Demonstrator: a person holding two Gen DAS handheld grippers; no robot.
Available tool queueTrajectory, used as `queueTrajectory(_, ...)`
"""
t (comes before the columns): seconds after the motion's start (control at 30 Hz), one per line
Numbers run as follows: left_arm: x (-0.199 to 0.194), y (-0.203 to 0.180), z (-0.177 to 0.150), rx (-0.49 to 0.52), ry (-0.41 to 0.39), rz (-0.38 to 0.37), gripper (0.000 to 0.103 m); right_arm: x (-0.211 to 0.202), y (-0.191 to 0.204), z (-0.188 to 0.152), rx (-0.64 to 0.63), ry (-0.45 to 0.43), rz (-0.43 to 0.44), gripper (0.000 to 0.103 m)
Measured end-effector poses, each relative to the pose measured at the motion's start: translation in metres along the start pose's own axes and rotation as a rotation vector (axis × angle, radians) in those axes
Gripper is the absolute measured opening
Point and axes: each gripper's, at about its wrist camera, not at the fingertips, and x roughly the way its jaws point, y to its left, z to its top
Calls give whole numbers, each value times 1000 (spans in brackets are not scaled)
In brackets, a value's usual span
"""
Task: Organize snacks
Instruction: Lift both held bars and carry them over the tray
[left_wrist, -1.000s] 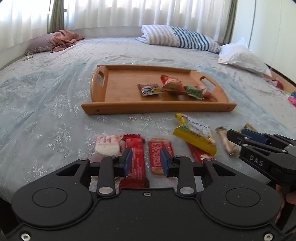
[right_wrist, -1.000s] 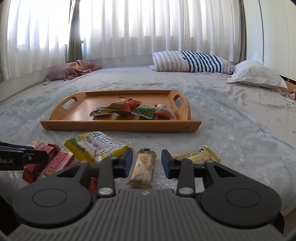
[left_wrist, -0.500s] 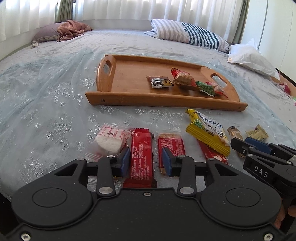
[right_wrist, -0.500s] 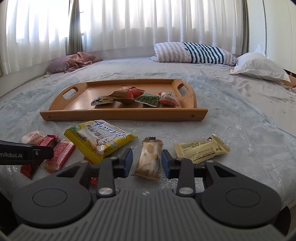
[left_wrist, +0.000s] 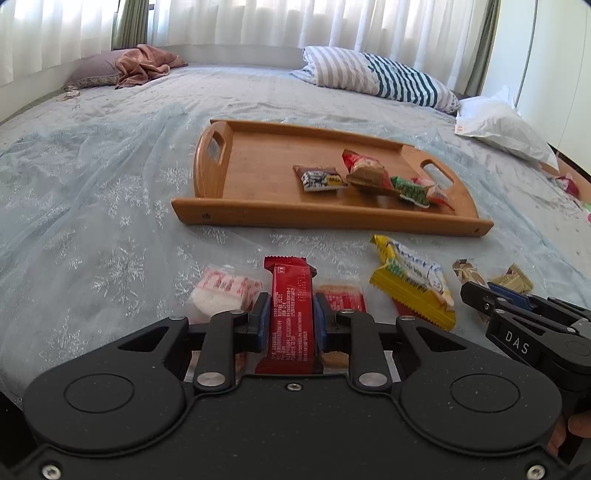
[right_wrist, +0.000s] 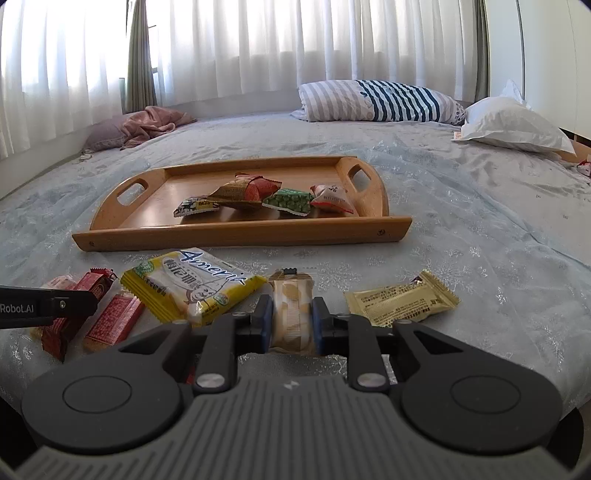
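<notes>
Both claws have just closed on the near bed: left claw (left_wrist: 288, 321) pinches the light, crinkly red snack bar (left_wrist: 290, 310) mid-length, right claw (right_wrist: 291, 321) squeezes the fragile-looking beige cracker pack (right_wrist: 293, 314), wooden tray (right_wrist: 236, 234) beyond.

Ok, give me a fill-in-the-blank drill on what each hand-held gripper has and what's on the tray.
1. The left hand-held gripper is shut on a ___ snack bar.
2. The right hand-held gripper grips a beige packet beside the big ___ pack.
3. The wooden tray holds ___ snacks.

Missing: red; yellow; four
</notes>
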Motion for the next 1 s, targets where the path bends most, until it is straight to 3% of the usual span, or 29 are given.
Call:
queueTrajectory(0.27, -3, 5, 27, -33, -61, -12, 23, -1, -3, 24, 12, -50, -6, 26)
queueTrajectory(0.53, -1, 7, 65, -31, -130, -18, 23, 9, -4, 59, 34, -90, 44, 26)
queueTrajectory(0.7, 11, 13, 90, -32, -142, -10, 23, 23, 3, 81, 70, -83, 126, 26)
queueTrajectory(1.0, 53, 40, 123, -70, -87, 12, 23, 62, 24, 113, 99, -22, 234, 26)
